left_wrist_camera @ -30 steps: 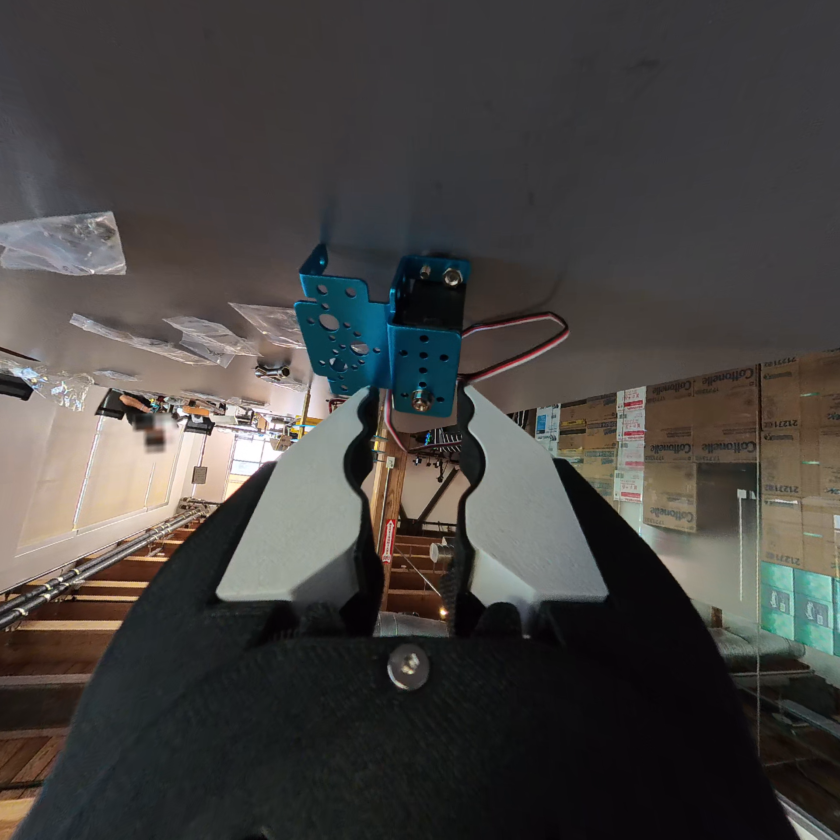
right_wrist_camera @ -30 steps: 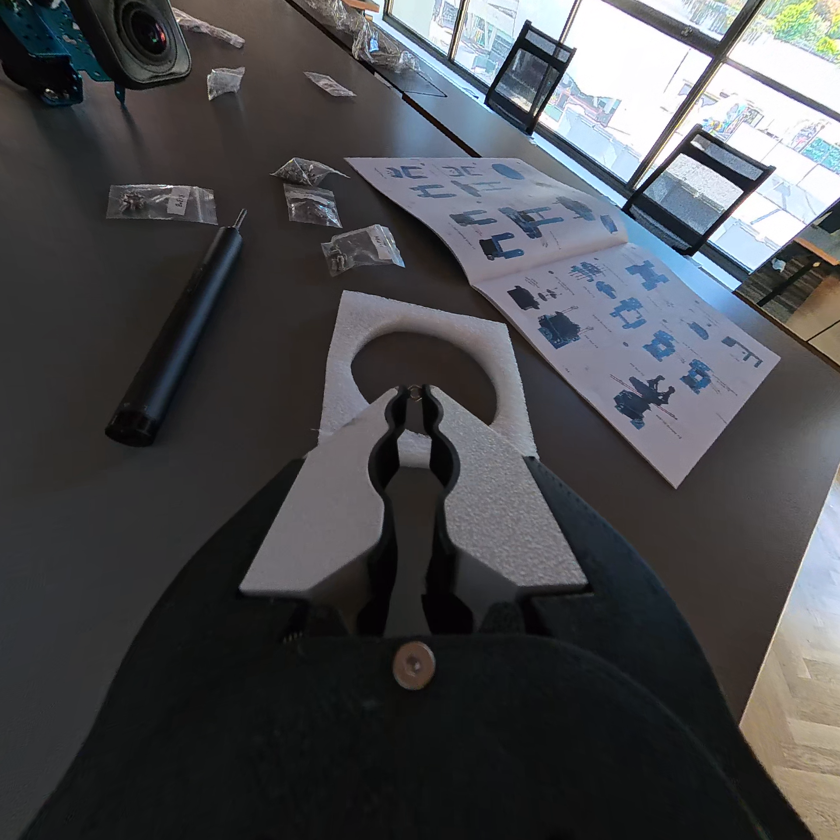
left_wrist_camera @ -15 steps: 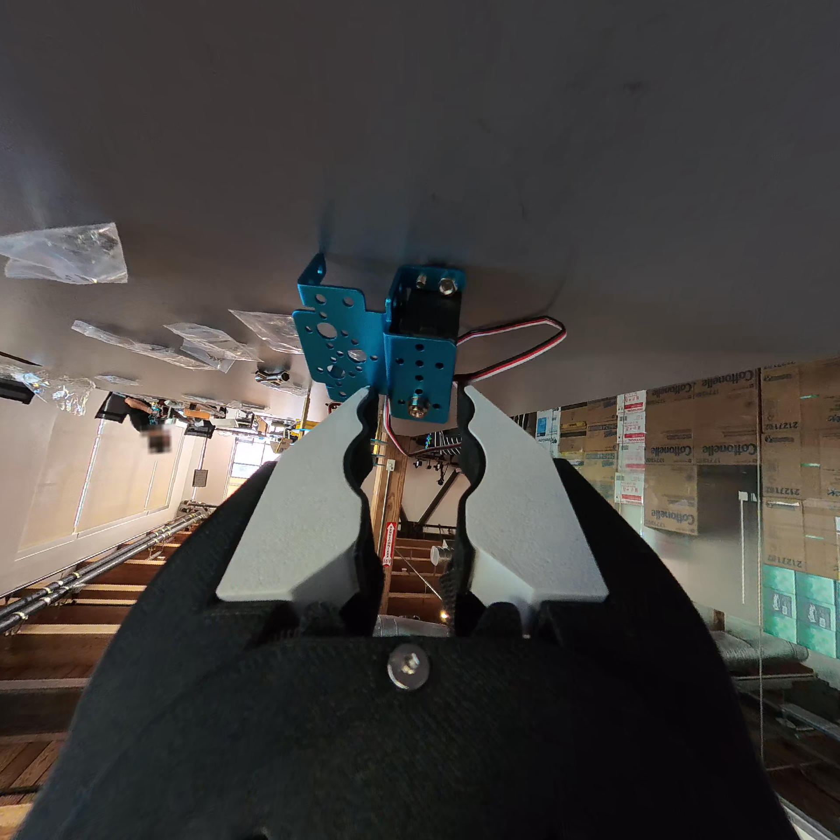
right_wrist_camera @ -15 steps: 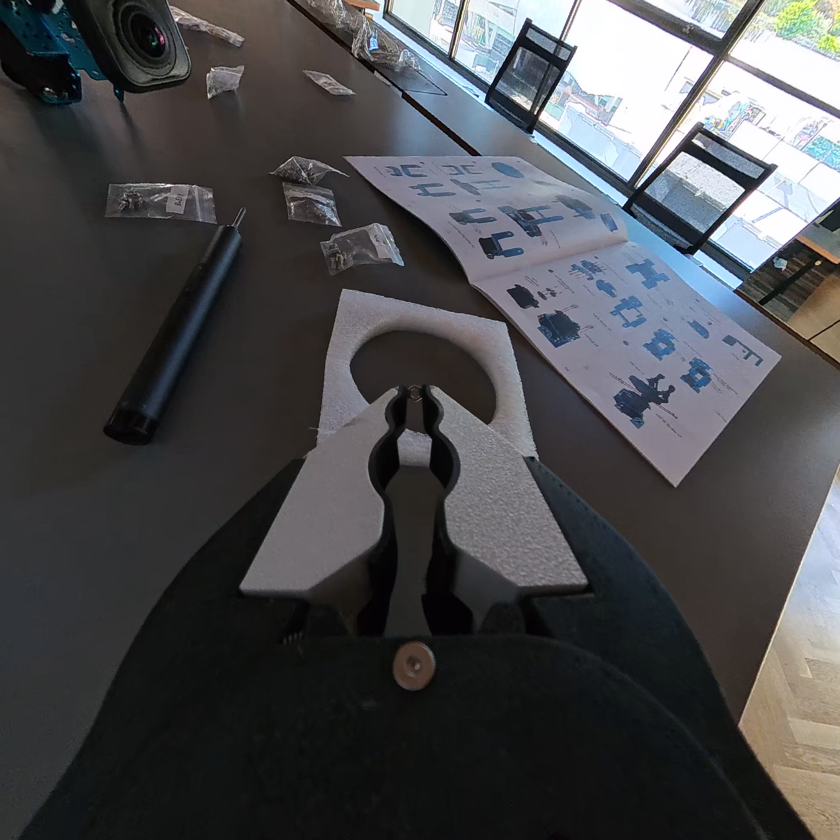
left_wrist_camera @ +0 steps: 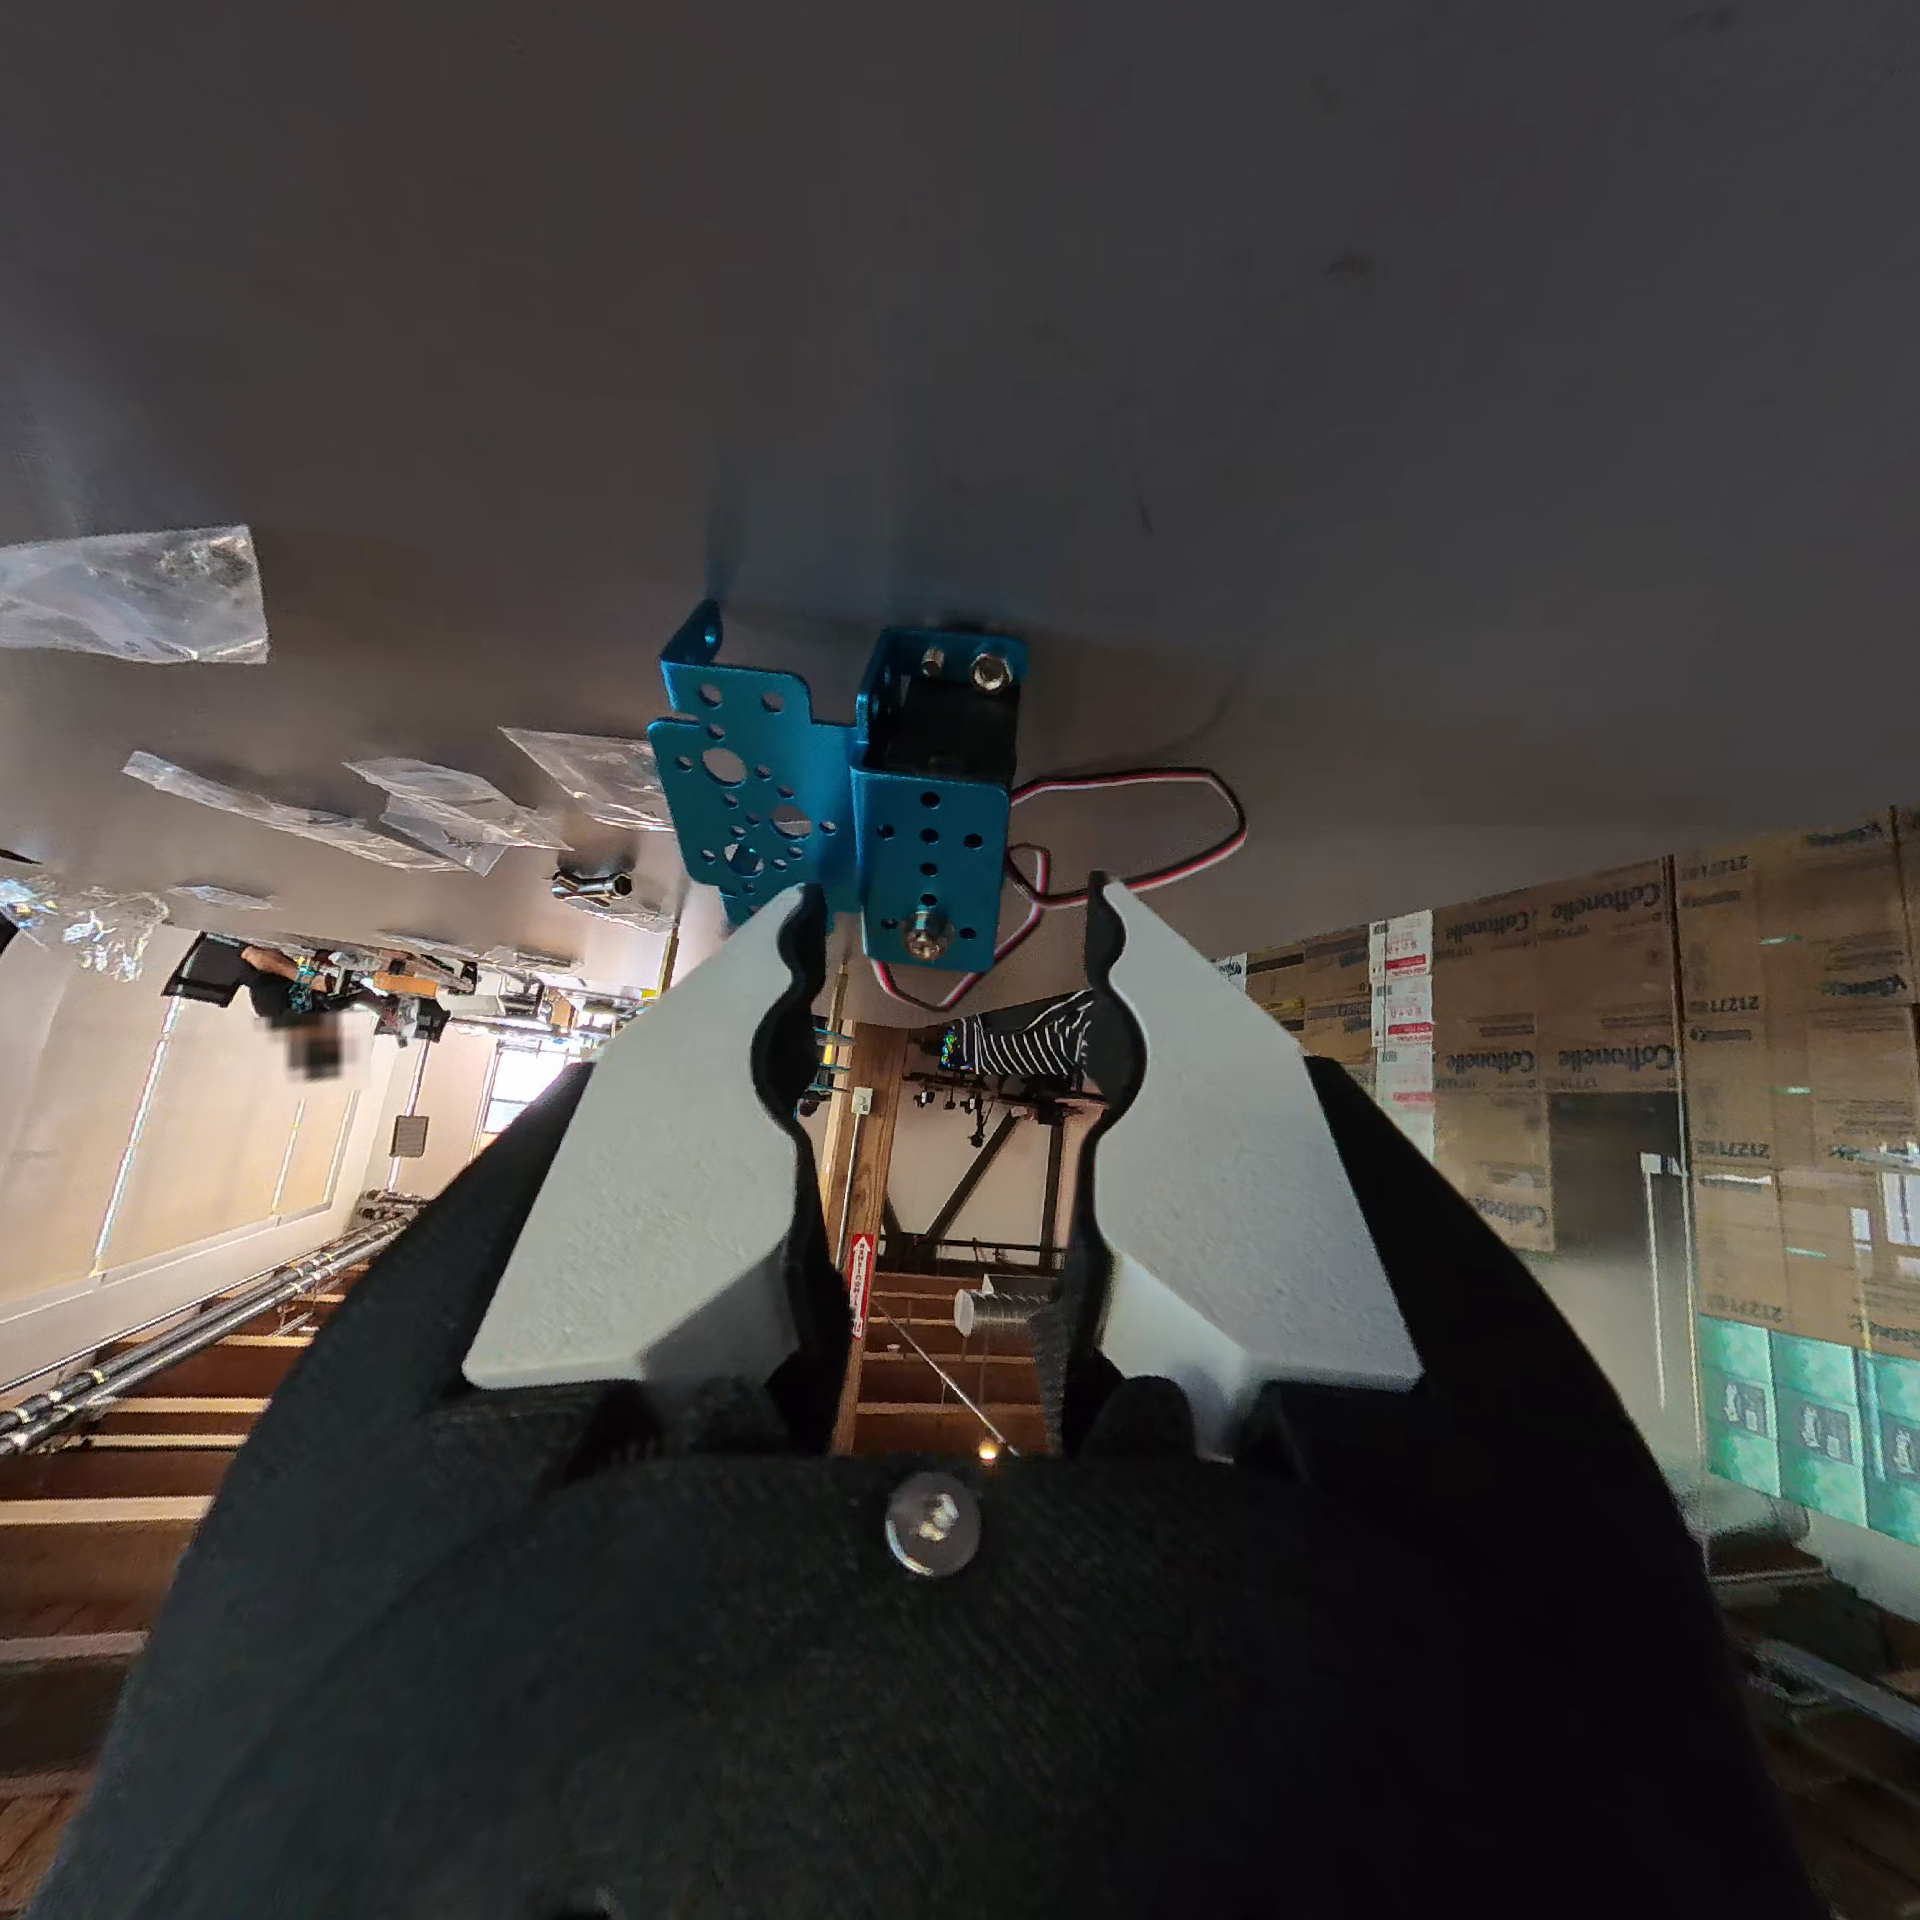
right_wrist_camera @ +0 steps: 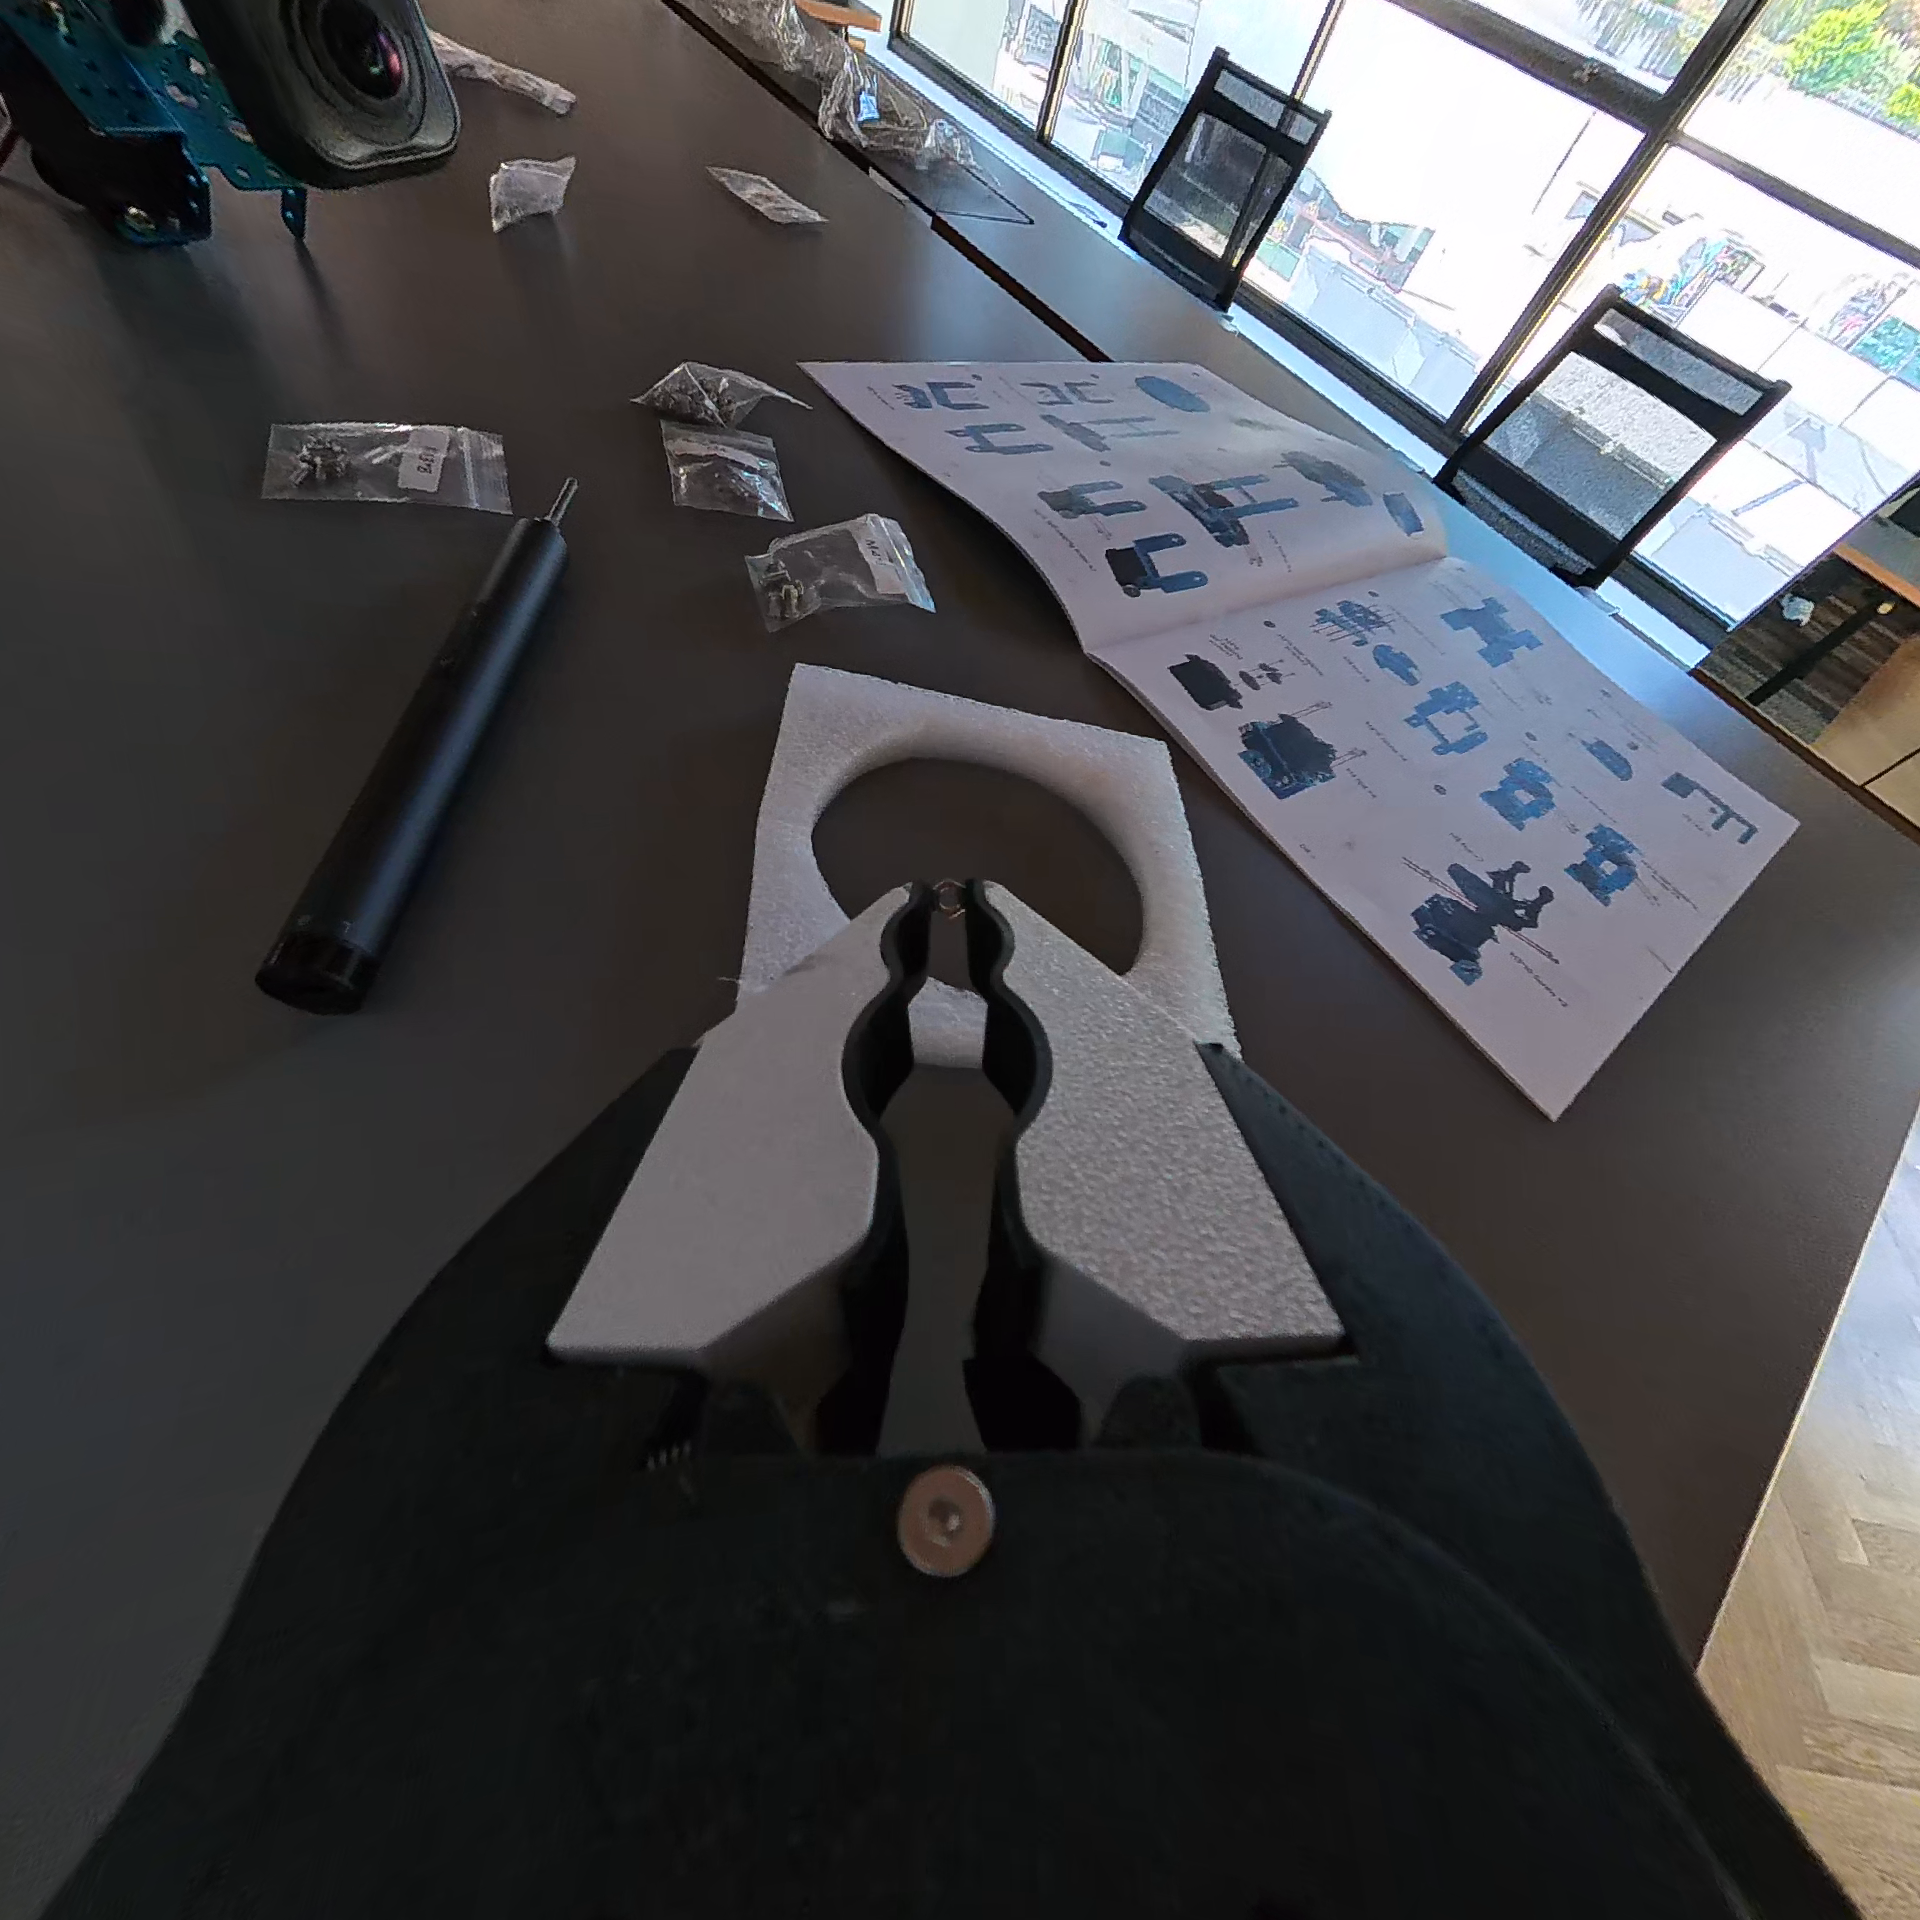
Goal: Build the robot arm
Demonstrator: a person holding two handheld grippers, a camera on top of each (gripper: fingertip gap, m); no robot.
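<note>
In the left wrist view, which is upside down, a blue metal bracket (left_wrist_camera: 894, 810) with a black servo and red-white-black wires (left_wrist_camera: 1132, 810) rests on the dark table (left_wrist_camera: 1039, 364). My left gripper (left_wrist_camera: 951, 896) is open, with its tips on either side of the bracket's near end and a gap on each side. My right gripper (right_wrist_camera: 948, 891) is shut on a tiny metal part (right_wrist_camera: 948, 896) and holds it over the round hole of a white foam piece (right_wrist_camera: 821, 727). The bracket (right_wrist_camera: 114, 104) and the left gripper's camera (right_wrist_camera: 343, 73) show at the far left of the right wrist view.
A black screwdriver (right_wrist_camera: 416, 738) lies left of the foam. Several small bags of hardware (right_wrist_camera: 384, 468) lie behind it, and an open instruction booklet (right_wrist_camera: 1351, 665) lies to the right. The table edge (right_wrist_camera: 1766, 1299) runs down the right. Black chairs (right_wrist_camera: 1216, 166) stand by the windows. One gripper's finger ends stand about 40 cm off the other's.
My left gripper's fingers have opened wider, so the blue bracket now stands free between them. My right gripper has kept its hold and barely moved.
</note>
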